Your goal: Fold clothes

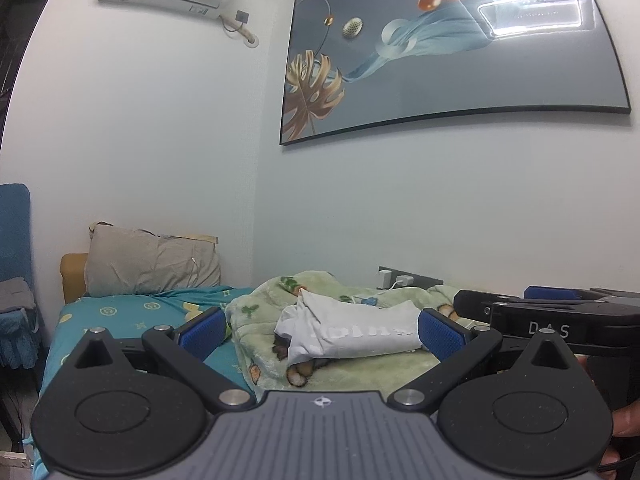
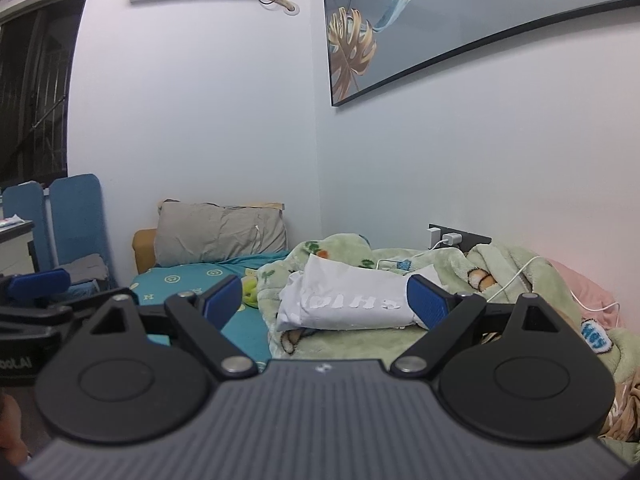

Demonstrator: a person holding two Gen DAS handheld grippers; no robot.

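Observation:
A white shirt with pale lettering lies bundled and partly folded on a green fleece blanket on the bed. My left gripper is open, its blue pads wide apart, short of the shirt and touching nothing. My right gripper is open too, level with the shirt and in front of it, nothing between its pads. Each gripper shows at the edge of the other's view: the right one, the left one.
A grey pillow leans at the head of the bed on a teal sheet. A white charger and cable run from a wall socket over the blanket. Blue chairs stand left. A framed picture hangs above.

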